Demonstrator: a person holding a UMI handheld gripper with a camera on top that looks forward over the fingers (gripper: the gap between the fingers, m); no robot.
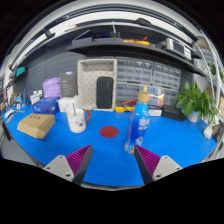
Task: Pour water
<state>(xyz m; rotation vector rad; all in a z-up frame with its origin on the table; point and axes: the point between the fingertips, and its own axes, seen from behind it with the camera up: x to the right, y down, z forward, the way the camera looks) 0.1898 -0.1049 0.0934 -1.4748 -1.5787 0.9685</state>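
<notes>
A blue table fills the lower frame; grey drawer cabinets and a shelf stand behind.

Bottle stands on tabletop, just ahead of the right finger and beyond the fingers. Coaster lies left of bottle; mug farther left; box leftmost. Drawer cabinet behind. Plant to the right.

No legible txt, labels or nos. on bottle, mug or boxes.
</notes>
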